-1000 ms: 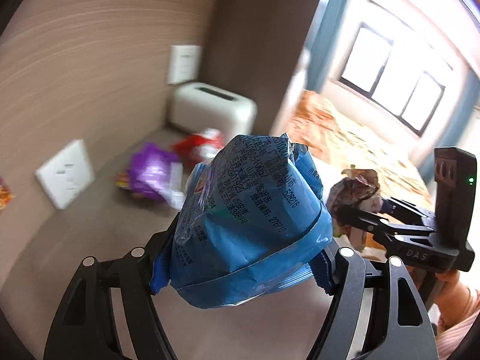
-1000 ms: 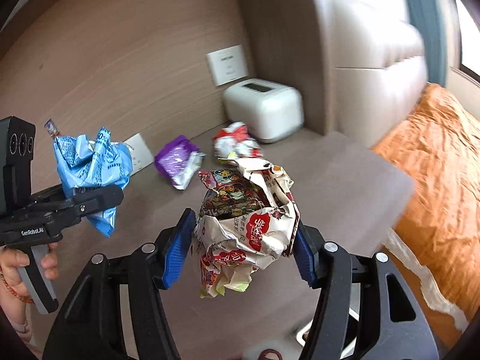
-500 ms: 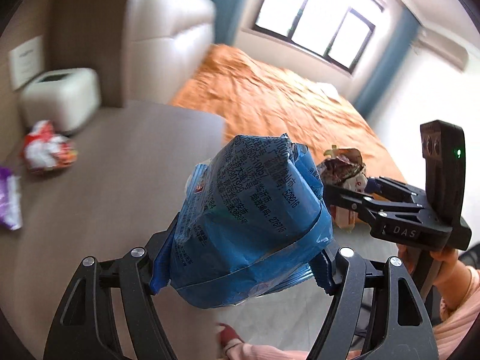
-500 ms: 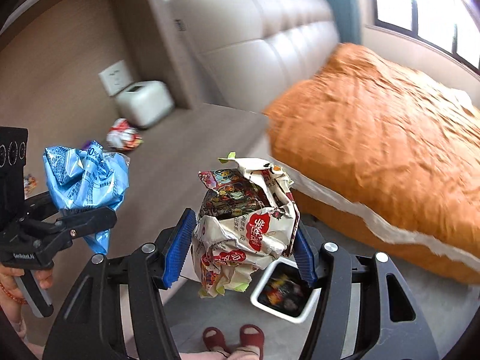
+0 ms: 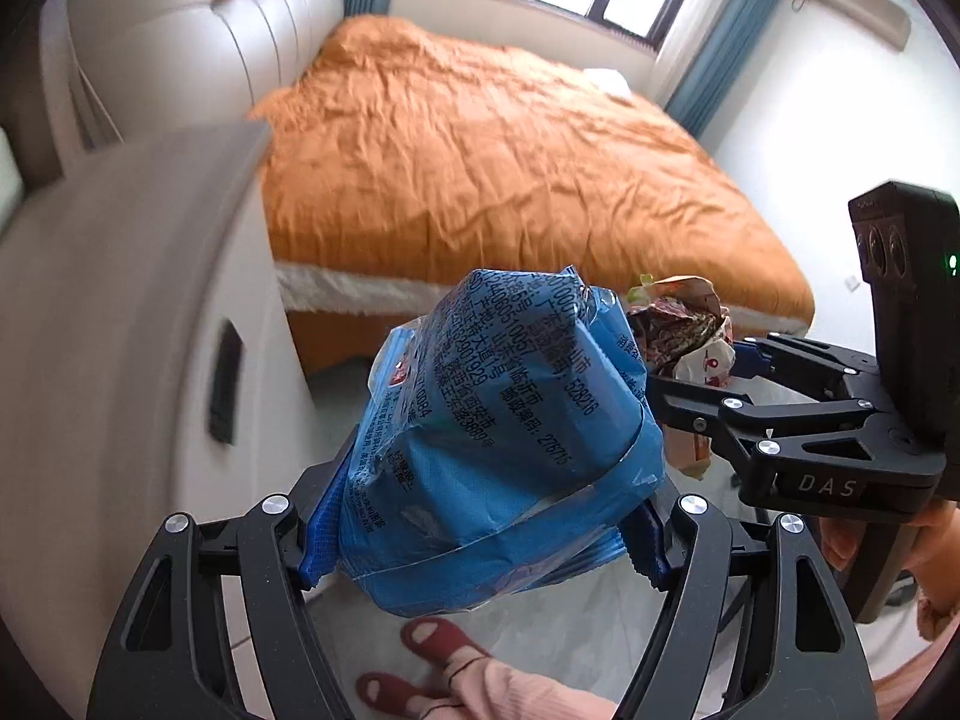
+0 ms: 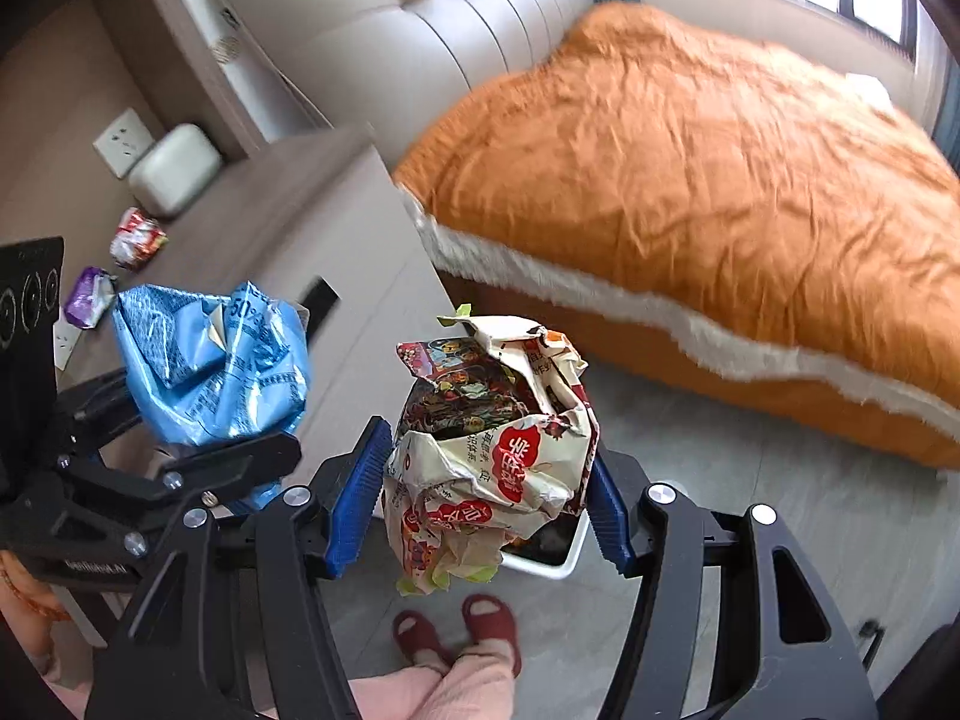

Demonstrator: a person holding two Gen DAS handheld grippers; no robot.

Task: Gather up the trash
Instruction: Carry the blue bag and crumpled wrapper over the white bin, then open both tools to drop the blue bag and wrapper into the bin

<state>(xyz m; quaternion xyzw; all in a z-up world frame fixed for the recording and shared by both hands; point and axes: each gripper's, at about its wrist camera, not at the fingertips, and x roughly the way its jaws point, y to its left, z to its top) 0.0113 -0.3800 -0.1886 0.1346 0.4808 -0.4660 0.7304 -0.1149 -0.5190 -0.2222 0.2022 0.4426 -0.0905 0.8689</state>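
Note:
My left gripper is shut on a crumpled blue wrapper, held in the air above the floor; the wrapper also shows in the right wrist view. My right gripper is shut on a crumpled white and red snack bag, seen at the right in the left wrist view. A white bin with dark contents stands on the floor directly below the snack bag, mostly hidden by it. A red and white wrapper and a purple wrapper lie on the bedside table.
A bed with an orange cover fills the right side, with a padded headboard. A white box stands at the back of the table. The person's red slippers are on the grey floor below the grippers.
Both grippers have swung away from the bedside table toward the bed and floor, still holding their wrappers. The white bin has come in under the right gripper.

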